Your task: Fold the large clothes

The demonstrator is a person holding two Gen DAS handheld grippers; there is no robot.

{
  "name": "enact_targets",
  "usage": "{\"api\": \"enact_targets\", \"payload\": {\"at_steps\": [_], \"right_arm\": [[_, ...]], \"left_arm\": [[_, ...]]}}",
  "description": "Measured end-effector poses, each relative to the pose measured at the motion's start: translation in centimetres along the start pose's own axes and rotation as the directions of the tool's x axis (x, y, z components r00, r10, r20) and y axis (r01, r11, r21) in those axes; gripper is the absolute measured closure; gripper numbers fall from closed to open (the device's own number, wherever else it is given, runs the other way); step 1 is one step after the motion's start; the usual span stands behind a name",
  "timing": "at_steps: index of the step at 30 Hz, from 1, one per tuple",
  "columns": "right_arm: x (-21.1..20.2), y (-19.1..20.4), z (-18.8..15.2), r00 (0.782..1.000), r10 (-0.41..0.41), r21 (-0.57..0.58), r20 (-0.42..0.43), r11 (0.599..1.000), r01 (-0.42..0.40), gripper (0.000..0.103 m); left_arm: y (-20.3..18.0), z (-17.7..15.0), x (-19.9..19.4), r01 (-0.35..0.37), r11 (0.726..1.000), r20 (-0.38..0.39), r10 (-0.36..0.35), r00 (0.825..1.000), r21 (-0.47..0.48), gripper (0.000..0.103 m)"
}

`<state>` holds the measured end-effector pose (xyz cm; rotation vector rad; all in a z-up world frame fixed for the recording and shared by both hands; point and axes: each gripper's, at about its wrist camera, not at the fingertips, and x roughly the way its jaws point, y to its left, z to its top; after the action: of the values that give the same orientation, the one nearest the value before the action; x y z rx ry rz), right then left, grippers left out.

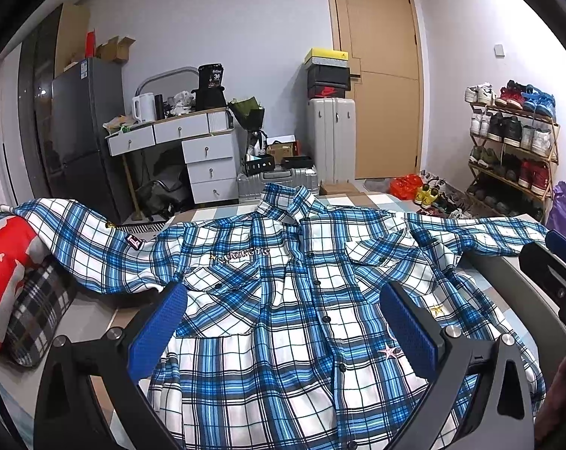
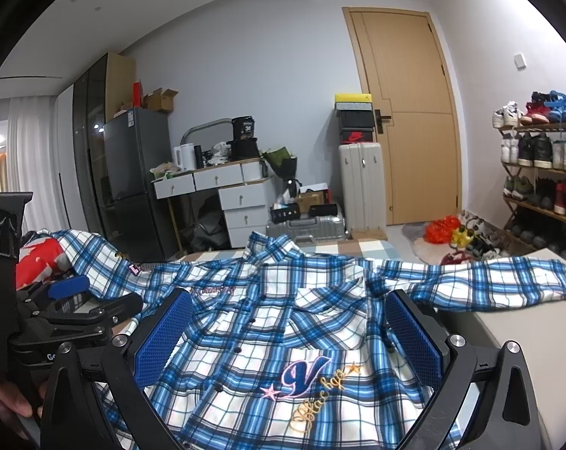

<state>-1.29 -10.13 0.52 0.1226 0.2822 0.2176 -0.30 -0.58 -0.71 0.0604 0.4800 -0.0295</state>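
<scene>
The plaid shirt [image 1: 283,300] is lying face up and buttoned on the bed [image 1: 508,277], its collar pointing toward the bed's far edge and both sleeves spreading out toward the left and right edges. The left sleeve is draping over a red and grey pillow [image 1: 5,270] at the left edge.

The left gripper [image 1: 283,330] is hovering above the shirt front with its fingers spread wide apart, gripping nothing. The right gripper [image 2: 288,337] is hovering above the embroidered chest area, its fingers likewise spread wide and empty.

Beyond the far edge, a shoe rack [image 2: 541,187] is holding rows of sneakers on every shelf. Shoe boxes [image 2: 354,120] are sitting stacked on an upright white suitcase [image 2: 361,187]. A white desk [image 1: 193,138] is carrying a kettle [image 1: 144,107] and assorted clutter.
</scene>
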Motion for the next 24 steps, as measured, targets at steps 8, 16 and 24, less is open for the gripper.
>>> {"api": "enact_targets", "payload": {"at_steps": [8,16,24], "right_arm": [[-0.1,-0.4,0.0,1.0,-0.001,0.012,-0.001,1.0,0.001,0.0],[0.3,-0.4,-0.3,1.0,-0.017,0.006,-0.016,1.0,0.017,0.0],[0.1,-1.1,-0.5,0.999,-0.047,0.01,-0.015,0.999,0.047,0.0]], "left_arm": [[0.2,0.1,0.4,0.001,1.0,-0.008,-0.001,1.0,-0.003,0.002],[-0.3,-0.3,0.6,0.01,1.0,-0.01,-0.01,1.0,0.014,0.002],[-0.4,-0.5,0.4,0.016,1.0,-0.004,-0.016,1.0,0.015,0.003]]}}
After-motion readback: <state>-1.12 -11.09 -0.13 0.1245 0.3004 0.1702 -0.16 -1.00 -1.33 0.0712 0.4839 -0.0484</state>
